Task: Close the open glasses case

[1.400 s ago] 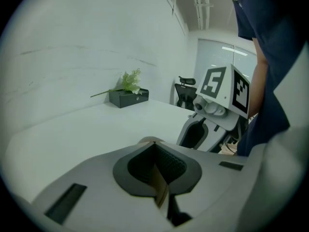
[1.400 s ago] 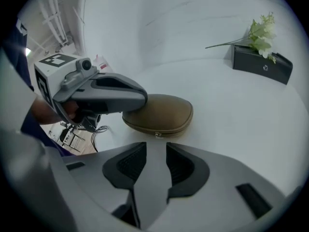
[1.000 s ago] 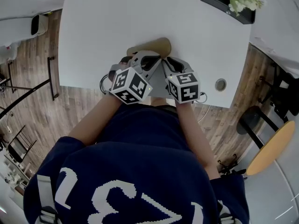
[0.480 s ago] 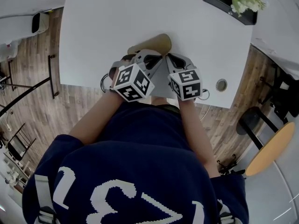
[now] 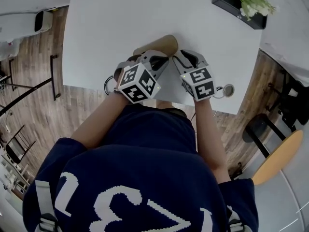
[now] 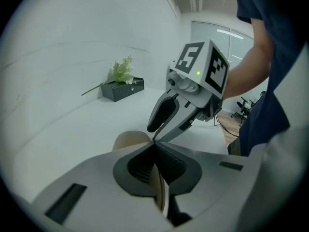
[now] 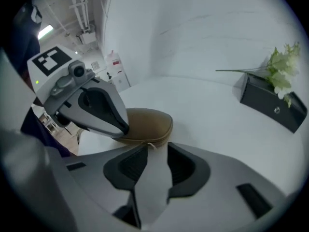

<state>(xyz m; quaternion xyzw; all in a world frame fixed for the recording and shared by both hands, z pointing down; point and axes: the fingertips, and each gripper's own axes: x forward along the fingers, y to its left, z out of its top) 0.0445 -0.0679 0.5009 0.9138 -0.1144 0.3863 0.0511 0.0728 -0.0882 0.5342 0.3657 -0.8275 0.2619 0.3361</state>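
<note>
A: Status after last change?
B: At right gripper [image 7: 157, 151], fingers just spread, empty, drawn aside. At left gripper [image 6: 155, 153], fingers pinched on glasses case [image 5: 159, 43] edge. Apparently shut, flat on tabletop [image 5: 120, 23]; release remaining.

Tan glasses case [image 5: 157, 44] at my twelve o'clock, lying flat, lid looks down, running roughly nine to three, thin edge pinched in my left tongs [image 5: 163, 59].

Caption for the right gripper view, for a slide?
Right gripper, jaws just opened with nothing between, faces the tan glasses case on the white table; left gripper grips its edge.
</note>
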